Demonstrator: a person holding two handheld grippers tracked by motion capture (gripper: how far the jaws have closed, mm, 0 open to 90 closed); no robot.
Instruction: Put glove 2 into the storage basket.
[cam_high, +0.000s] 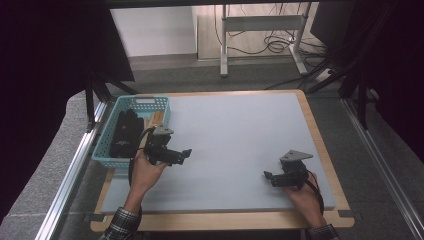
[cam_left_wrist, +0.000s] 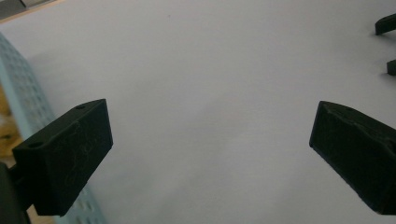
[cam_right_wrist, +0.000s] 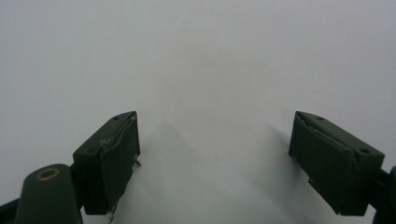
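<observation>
My left gripper hovers over the left part of the grey mat, just right of a teal basket. Its jaws stand wide apart with only bare mat between them, as the left gripper view confirms. My right gripper rests low near the mat's front right, pointing left. It is open too, nothing between its jaws. The tips of the right gripper's fingers peek in at the top right of the left gripper view.
The teal basket holds black items and something wooden; its perforated wall shows at the left of the left gripper view. The mat lies on a wooden board. Metal rails run along both sides; a table frame stands beyond.
</observation>
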